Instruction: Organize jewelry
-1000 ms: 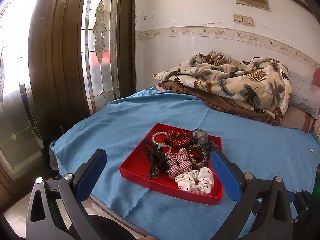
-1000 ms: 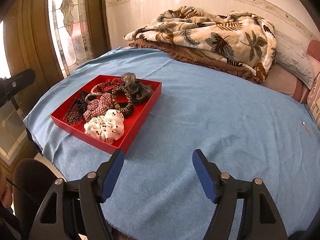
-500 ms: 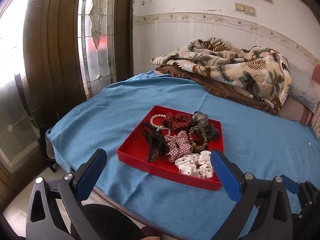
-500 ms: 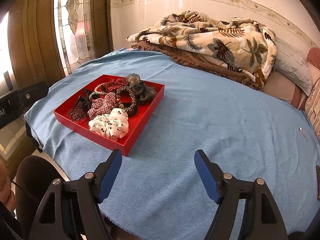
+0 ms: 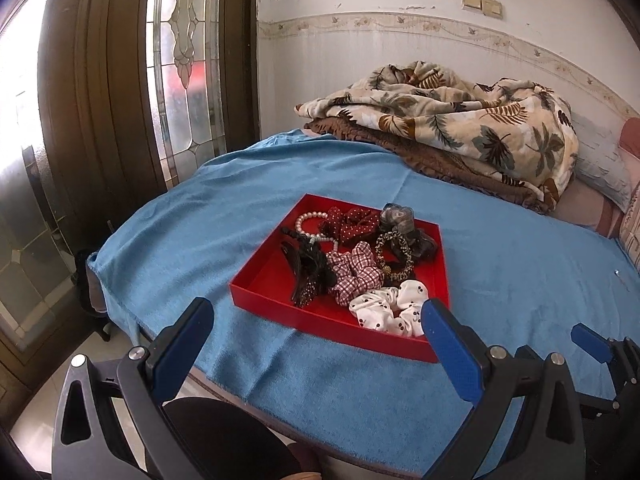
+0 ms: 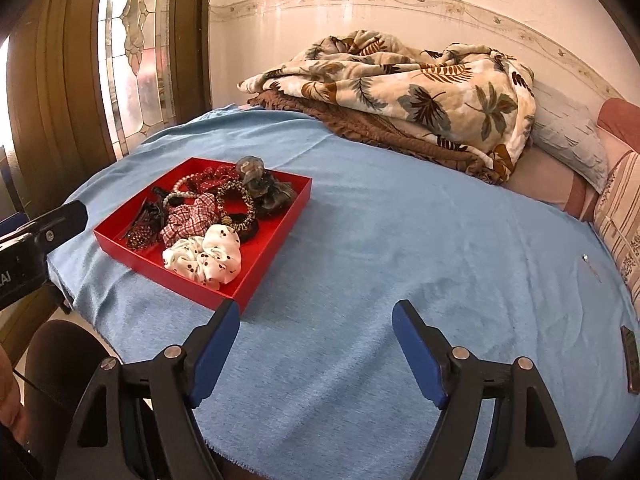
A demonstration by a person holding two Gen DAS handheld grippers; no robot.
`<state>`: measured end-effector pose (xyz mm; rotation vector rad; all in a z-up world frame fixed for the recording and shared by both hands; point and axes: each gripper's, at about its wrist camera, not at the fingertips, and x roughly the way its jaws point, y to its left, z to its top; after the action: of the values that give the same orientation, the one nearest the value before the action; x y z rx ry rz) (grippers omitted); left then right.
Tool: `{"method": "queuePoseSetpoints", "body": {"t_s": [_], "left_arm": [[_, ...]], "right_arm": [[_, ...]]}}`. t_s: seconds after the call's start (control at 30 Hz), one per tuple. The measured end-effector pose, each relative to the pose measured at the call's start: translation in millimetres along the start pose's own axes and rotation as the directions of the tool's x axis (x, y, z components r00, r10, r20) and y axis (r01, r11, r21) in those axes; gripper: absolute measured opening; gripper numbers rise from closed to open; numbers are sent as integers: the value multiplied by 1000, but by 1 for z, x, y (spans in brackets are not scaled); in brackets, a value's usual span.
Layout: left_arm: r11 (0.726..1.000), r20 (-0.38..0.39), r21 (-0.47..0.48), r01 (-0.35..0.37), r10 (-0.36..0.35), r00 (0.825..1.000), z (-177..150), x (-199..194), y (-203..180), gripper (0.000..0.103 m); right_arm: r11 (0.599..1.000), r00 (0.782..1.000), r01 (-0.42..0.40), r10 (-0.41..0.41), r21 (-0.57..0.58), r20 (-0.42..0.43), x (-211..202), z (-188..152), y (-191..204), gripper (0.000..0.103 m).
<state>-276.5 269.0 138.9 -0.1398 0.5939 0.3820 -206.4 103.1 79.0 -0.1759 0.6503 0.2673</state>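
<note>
A red tray [image 5: 280, 312] lies on the blue bedspread [image 5: 500, 280] and holds several hair accessories. Among them are a white dotted scrunchie [image 5: 386, 308], a plaid scrunchie [image 5: 354, 272], a pearl bracelet [image 5: 306, 224] and a black hair clip [image 5: 308, 270]. My left gripper [image 5: 316, 312] hovers open just short of the tray's near wall, nothing between its fingers. My right gripper [image 6: 316, 310] hangs over bare bedspread to the right of the tray [image 6: 136, 260]. Its jaws are opening and empty.
A folded leaf-print blanket [image 6: 400, 84] and pillows [image 6: 568, 136] lie at the back of the bed. A wooden door with stained glass [image 5: 180, 80] stands to the left. The bed's front edge [image 5: 240, 392] is just under the grippers. A small dark object [image 6: 630, 360] rests at the far right.
In the left wrist view the tray has shifted upward and away from the fingertips. The right gripper's fingers stand slightly wider apart; that view is otherwise nearly unchanged.
</note>
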Motion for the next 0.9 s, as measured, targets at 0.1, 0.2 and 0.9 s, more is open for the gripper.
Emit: {"method": "queuePoseSetpoints", "body": {"t_s": [0.1,0.2,0.9], "left_arm": [[1000,2,12,-2,2,1000,-1,0,-1,103],[1000,-3,27,-1,1,1000,-4,1,-5,103],[999,-77,10,51,-50,996,-13,18,-5,103]], "right_arm": [[1000,1000,4,-4,6,3,0,0,-1,83],[1000,1000,4,-4,11,3,0,0,-2,84],[1000,1000,4,-4,2,-23,9,-3,2,85]]}}
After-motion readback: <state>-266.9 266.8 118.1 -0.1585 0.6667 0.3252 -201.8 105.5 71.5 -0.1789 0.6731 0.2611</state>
